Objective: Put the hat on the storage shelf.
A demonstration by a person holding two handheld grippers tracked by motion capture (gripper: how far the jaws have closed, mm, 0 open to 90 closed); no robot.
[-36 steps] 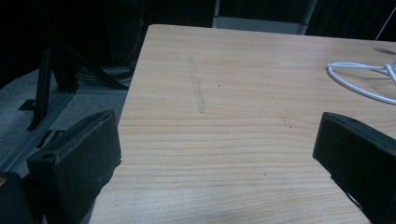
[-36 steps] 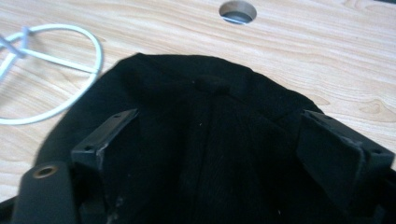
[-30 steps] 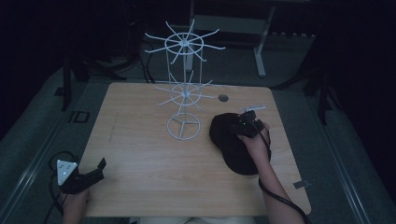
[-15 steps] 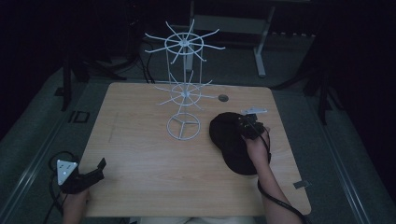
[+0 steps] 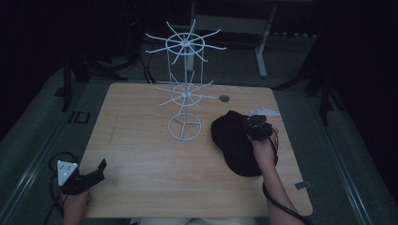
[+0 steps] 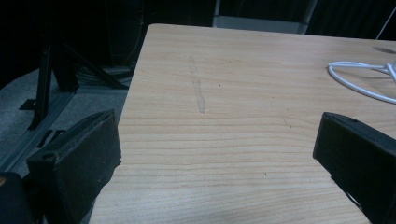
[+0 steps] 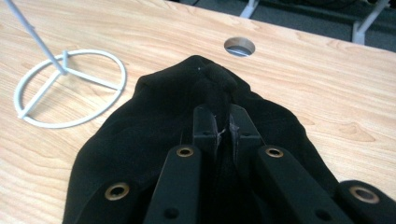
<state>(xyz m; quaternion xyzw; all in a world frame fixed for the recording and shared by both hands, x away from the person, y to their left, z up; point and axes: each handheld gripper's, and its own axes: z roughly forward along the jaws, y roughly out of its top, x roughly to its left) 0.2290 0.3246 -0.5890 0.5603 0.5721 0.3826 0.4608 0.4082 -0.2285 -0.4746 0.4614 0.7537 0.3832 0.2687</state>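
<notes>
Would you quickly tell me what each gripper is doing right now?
Left gripper: open, holding nothing.
Right gripper: shut on the black cap.

Pretty dim from up high, room's edges drop to black and only the tabletop [image 5: 141, 154] catches light. Both gripper cams look brighter, slightly soft up close, no glare.

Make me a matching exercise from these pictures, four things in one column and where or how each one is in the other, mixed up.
Things:
1. black cap
2. white wire rack
3. left tongs
4. round hole

States:
A. open, nothing between them
B. in the tabletop, beyond the cap
C. pinched by the right tongs
D. standing upright mid-table

Pairs: 1-C, 2-D, 3-A, 4-B
</notes>
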